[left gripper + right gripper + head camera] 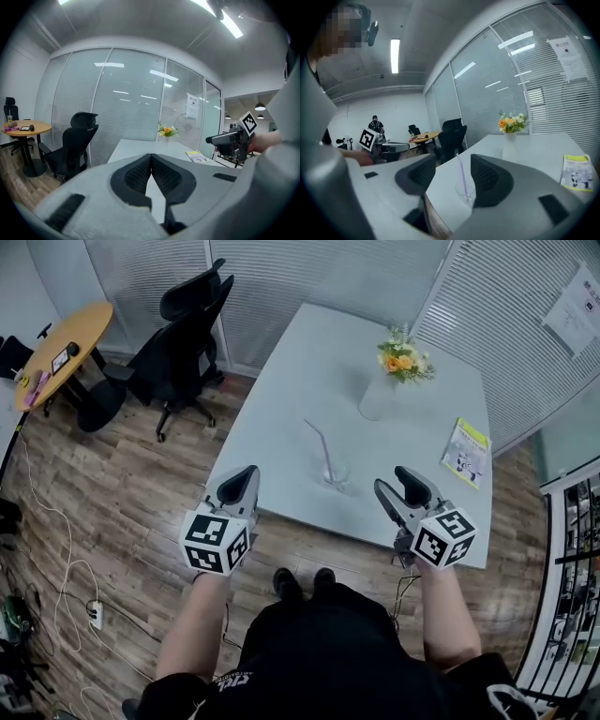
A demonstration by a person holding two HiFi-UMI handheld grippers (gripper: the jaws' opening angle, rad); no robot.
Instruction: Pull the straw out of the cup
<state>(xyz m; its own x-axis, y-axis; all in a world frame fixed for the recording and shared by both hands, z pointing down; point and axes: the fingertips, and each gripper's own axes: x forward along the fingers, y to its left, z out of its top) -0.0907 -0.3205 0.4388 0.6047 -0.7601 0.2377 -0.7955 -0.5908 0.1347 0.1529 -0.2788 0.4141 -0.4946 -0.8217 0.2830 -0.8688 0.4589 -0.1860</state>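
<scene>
A clear glass cup (337,472) stands near the front edge of the pale grey table (281,418), with a thin straw (319,442) leaning out of it toward the upper left. My left gripper (244,479) hovers at the table's front edge, left of the cup, its jaws shut with nothing between them (151,159). My right gripper (390,478) is held to the right of the cup, open and empty. In the right gripper view the cup (465,191) and straw (461,176) show through the gap between the open jaws (453,161), a short way ahead.
A white vase of orange and yellow flowers (401,362) stands at the table's far side, and a green booklet (466,452) lies on the right. Black office chairs (183,334) and a round wooden table (61,348) stand to the left. Cables trail on the wooden floor (66,587).
</scene>
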